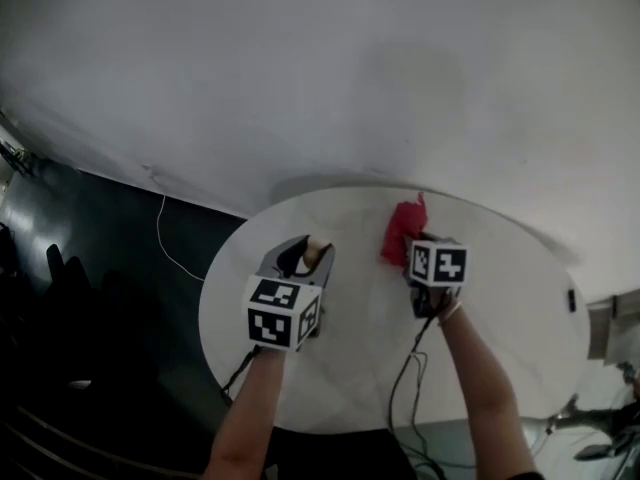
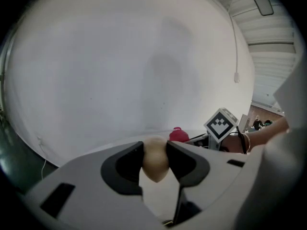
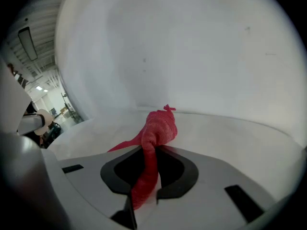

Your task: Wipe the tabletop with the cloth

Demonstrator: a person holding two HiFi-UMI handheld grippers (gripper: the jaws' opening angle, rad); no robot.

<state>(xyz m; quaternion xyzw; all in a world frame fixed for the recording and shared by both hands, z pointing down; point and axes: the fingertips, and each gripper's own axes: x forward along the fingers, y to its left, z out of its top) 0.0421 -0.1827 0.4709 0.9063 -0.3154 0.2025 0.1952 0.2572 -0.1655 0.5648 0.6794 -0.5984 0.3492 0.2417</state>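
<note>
A round white table (image 1: 510,308) fills the middle of the head view. My right gripper (image 1: 409,246) is shut on a bunched red cloth (image 1: 405,227). In the right gripper view the cloth (image 3: 159,128) runs back between the jaws and bulges out just past the tips (image 3: 151,150), low over the tabletop (image 3: 230,135). My left gripper (image 1: 306,254) is left of it, shut on a beige egg-shaped thing (image 2: 154,159) that sits squeezed between the pads. From the left gripper view the red cloth (image 2: 178,134) and the right gripper's marker cube (image 2: 220,123) show ahead to the right.
A white wall stands close behind the table. Dark floor lies to the left, with a thin white cable (image 1: 165,238) on it. Black cables (image 1: 405,378) trail from the grippers over the table's near edge. A small dark object (image 1: 571,300) sits at the table's right rim.
</note>
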